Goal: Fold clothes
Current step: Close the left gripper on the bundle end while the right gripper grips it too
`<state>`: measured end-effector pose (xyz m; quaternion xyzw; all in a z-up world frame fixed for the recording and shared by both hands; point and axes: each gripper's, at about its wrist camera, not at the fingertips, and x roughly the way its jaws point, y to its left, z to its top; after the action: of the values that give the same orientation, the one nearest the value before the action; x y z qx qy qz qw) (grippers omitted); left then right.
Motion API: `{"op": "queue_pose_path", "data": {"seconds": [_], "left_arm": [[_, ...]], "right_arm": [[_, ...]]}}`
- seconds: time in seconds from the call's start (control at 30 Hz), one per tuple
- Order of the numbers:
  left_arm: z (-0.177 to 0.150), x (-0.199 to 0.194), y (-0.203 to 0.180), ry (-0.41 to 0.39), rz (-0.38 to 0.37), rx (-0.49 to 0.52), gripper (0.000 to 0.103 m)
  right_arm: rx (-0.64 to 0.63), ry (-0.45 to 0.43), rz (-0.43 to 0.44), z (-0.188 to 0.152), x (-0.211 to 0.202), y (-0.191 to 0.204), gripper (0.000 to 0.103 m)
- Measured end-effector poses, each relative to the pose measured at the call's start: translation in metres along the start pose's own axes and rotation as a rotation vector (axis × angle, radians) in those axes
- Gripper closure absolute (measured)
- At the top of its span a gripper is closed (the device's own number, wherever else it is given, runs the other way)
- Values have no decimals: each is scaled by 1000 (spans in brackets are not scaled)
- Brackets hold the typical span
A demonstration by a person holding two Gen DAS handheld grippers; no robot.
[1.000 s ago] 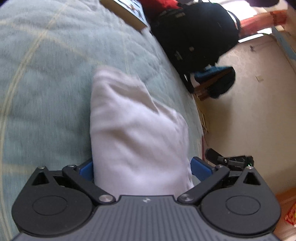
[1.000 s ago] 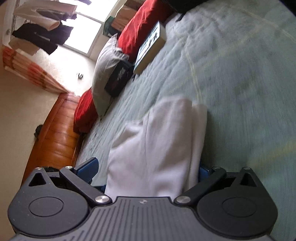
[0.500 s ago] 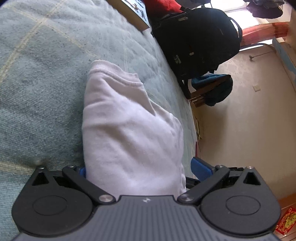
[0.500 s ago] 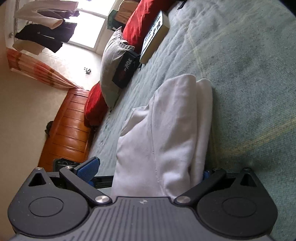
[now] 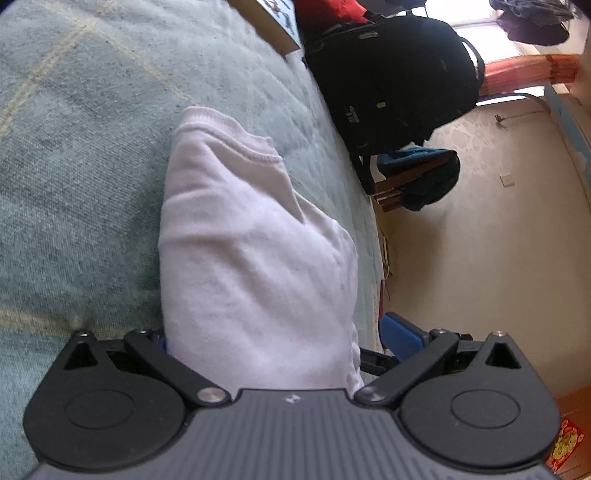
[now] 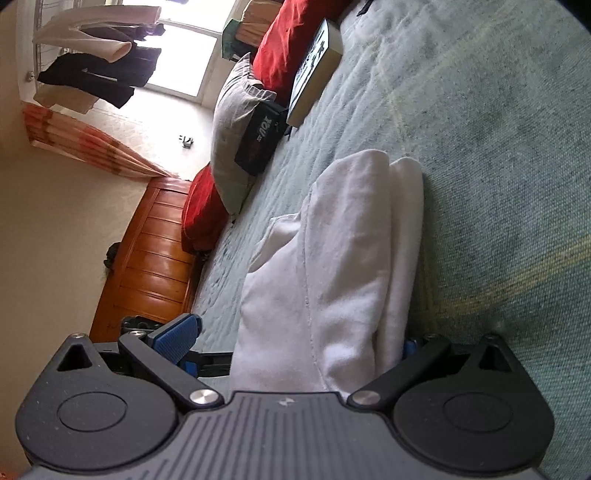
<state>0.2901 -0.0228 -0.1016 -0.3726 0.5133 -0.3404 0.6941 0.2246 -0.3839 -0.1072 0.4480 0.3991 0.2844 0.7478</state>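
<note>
A folded white garment [image 5: 251, 251] lies on the grey-green bedspread [image 5: 74, 184], its ribbed collar edge pointing away from me. My left gripper [image 5: 280, 336] is open around the near end of the bundle; its right blue pad [image 5: 399, 332] stands clear of the cloth and the left pad is mostly hidden behind it. In the right wrist view the same white garment [image 6: 332, 266] shows stacked layers. My right gripper [image 6: 291, 339] is open too. Its left fingertip [image 6: 177, 332] is apart from the cloth, and the right one sits against the fold.
A black backpack [image 5: 388, 74] and a book [image 5: 273, 22] sit at the bed's far side, with the bed edge and floor [image 5: 480, 258] to the right. Red and grey pillows [image 6: 236, 140], a book [image 6: 314, 70] and a wooden headboard [image 6: 147, 258] line the other side.
The motion blur has gone and both views have steadied, with the garment resting lower on the bedspread. Both pairs of fingers stay about as far apart as before.
</note>
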Motion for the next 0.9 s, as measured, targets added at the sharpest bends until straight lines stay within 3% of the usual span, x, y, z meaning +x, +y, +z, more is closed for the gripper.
{"op": "queue_pose_path", "data": {"seconds": [0.57,0.73,0.9], "left_arm": [[-8,-1,-3,15,15,8,2],[-8,-9,-10,-2,-9,-20,2],[-9,-14,-23,-7,-19,17,2]], "right_arm": [[-34,24,-60,-11,2,19,0],[-44,14,-74,-14,0,24,0],[-73,8,-114,-18,3,38,0]]}}
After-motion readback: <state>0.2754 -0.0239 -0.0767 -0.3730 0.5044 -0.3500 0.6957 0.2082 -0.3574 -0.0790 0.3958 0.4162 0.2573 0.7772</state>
